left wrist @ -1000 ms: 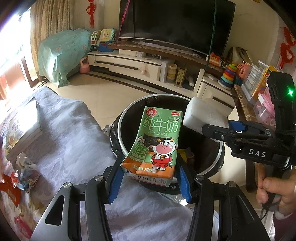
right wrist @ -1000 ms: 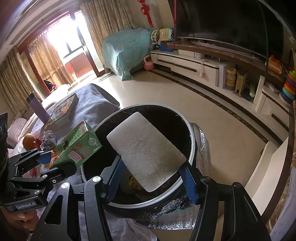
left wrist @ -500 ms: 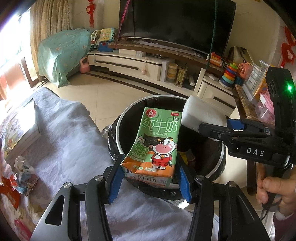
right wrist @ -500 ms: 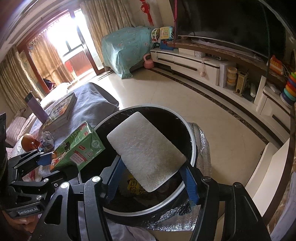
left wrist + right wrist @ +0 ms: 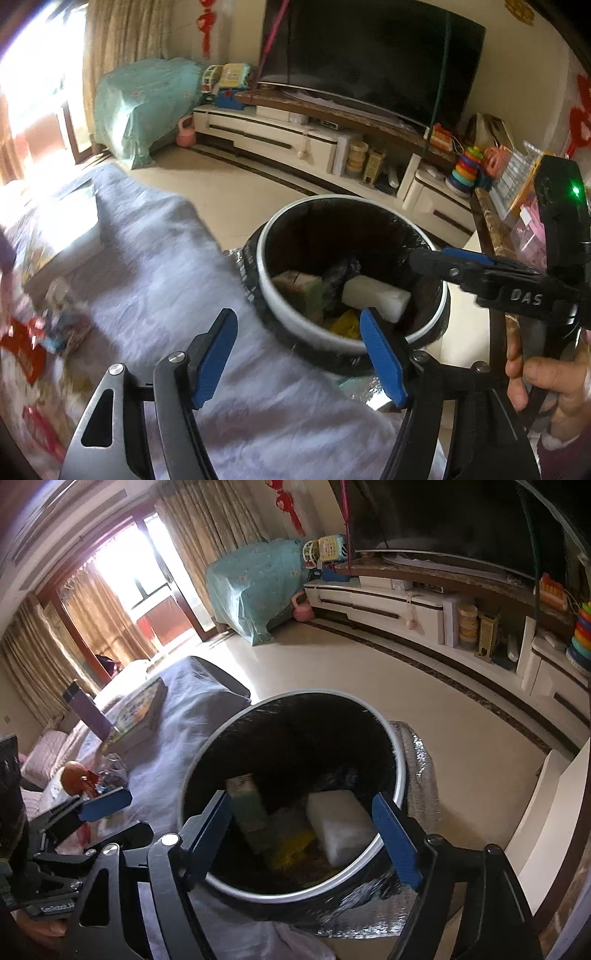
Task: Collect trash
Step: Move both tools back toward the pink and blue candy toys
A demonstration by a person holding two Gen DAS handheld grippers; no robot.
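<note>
The black-lined trash bin (image 5: 263, 284) (image 5: 401, 775) stands beside the cloth-covered table. Inside it lie the green milk carton (image 5: 300, 288) (image 5: 246, 806) and the white foam block (image 5: 375, 296) (image 5: 338, 821), on top of a yellow wrapper (image 5: 290, 849). My left gripper (image 5: 299, 354) hangs over the table's edge at the bin's near rim, its jaws opening with nothing between them. My right gripper (image 5: 303, 836) is above the bin mouth, its jaws also opening and holding nothing. It shows at the right in the left wrist view (image 5: 454, 266).
Crumpled wrappers (image 5: 62, 321) and red scraps (image 5: 22, 350) lie on the grey tablecloth (image 5: 147, 277) at the left. A book (image 5: 142, 707) and a purple bottle (image 5: 88, 712) sit further back. A side table with toys (image 5: 491, 236) stands right of the bin.
Both grippers have opened and let go. The milk carton and the foam block have dropped into the bin. The left gripper has drawn back from the bin over the table.
</note>
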